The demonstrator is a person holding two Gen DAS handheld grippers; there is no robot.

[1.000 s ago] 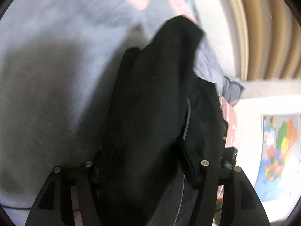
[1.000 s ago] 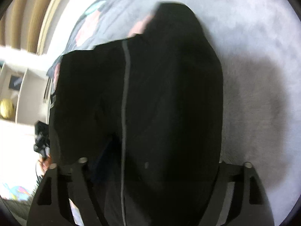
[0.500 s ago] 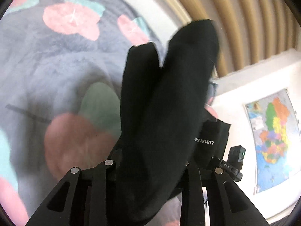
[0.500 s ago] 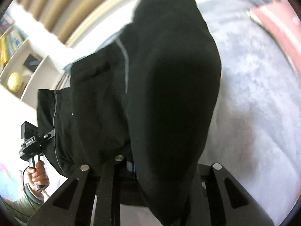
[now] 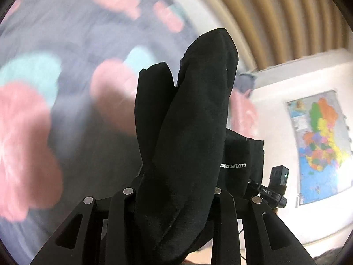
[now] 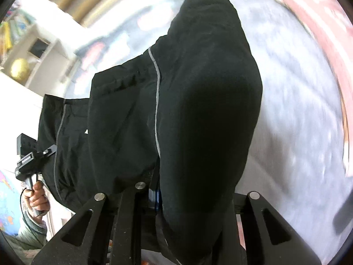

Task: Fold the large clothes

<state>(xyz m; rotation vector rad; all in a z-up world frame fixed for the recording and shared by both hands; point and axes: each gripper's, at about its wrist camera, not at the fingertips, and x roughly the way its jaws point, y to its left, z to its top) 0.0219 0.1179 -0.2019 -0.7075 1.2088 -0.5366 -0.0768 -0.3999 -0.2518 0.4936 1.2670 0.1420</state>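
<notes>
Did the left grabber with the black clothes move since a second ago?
Yes. The left gripper, clamping the black garment, has swung toward the wall map, which now looms much larger and higher.

Right gripper (image 6: 187, 201) clamping black garment (image 6: 205, 110), left gripper (image 6: 30, 161) beyond, blurred grey blanket (image 6: 297, 101)

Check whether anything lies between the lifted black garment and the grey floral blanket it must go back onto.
Nothing visible does. The black fabric garment hangs bunched in both tools, and the fluffy grey blanket with pink and teal flowers beyond it shows bare, though blurred; the garment hides part of it.
</notes>
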